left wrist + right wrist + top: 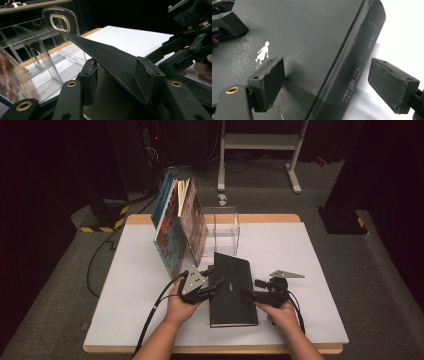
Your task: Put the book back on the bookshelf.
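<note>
A black hardcover book [232,290] lies on the white table, its spine on the right side. My left gripper [212,280] holds its left edge: in the left gripper view one pad [147,80] sits on the raised black cover [110,52] and the other pad [88,80] sits beneath it. My right gripper [248,292] is at the book's right edge. Its pads [269,82] straddle the spine [352,75], which carries pale characters, and the right-hand pad stands apart from it, so this gripper is open. A small white figure is printed on the cover [262,52].
Several colourful books [175,225] lean upright in a clear acrylic holder [220,227] behind the black book. The holder's right half has nothing in it. White table surface [300,250] stretches to the right and left. The other hand's gripper [190,45] shows past the cover.
</note>
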Available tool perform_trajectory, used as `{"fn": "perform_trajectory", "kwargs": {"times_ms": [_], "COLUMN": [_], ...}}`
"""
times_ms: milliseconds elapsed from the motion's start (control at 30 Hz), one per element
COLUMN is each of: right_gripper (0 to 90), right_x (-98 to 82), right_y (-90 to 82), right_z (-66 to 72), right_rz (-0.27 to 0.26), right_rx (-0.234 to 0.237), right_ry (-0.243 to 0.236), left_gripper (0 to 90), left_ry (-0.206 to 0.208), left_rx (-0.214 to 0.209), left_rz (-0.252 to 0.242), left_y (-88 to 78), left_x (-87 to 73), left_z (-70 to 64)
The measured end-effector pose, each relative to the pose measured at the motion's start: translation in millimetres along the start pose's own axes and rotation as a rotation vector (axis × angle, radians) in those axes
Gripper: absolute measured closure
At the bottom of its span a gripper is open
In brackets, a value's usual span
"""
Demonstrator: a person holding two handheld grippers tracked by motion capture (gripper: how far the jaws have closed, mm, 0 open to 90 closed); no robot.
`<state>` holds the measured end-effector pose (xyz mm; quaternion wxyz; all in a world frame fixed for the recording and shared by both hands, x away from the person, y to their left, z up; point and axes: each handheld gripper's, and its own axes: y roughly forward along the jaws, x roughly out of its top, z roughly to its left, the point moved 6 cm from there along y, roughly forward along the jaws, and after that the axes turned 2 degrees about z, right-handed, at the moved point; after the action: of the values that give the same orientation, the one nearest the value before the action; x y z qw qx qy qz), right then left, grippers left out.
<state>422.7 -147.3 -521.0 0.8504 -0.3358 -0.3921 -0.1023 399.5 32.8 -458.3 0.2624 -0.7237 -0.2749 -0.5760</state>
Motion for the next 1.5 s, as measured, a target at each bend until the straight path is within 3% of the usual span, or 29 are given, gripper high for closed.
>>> {"fn": "perform_trajectory", "kwargs": {"times_ms": [167, 533, 1033, 1267, 1400, 1500], "right_gripper": [7.7, 7.1, 6.6, 6.8, 8.1, 11.5], "right_x": [-0.1, 2.3, 4.0, 3.3, 5.6, 5.2], "right_y": [2.4, 3.8, 2.3, 3.1, -0.8, -6.8], "right_z": [-1.4, 1.4, 2.1, 3.6, 7.3, 9.2], "right_rz": [0.012, -0.001, -0.009, -0.005, 0.012, 0.008], "right_rx": [0.042, 0.106, 0.155, 0.215, 0.181, 0.145], "right_ry": [0.041, 0.045, 0.059, 0.074, 0.044, 0.022], "left_gripper": [53.3, 53.3, 53.3, 53.3, 53.1, 53.6], "left_ry": [0.021, 0.075, 0.120, 0.149, 0.113, 0.039], "left_rx": [-0.002, -0.007, -0.025, -0.047, -0.046, -0.041], "left_rz": [-0.019, -0.049, -0.111, -0.146, -0.142, -0.098], "left_y": [-3.1, -9.2, -15.9, -21.2, -21.7, -20.5], "left_x": [1.0, 2.4, 3.6, 3.3, 2.4, 2.2], "left_z": [-3.6, -10.2, -19.5, -23.3, -21.4, -17.5]}}
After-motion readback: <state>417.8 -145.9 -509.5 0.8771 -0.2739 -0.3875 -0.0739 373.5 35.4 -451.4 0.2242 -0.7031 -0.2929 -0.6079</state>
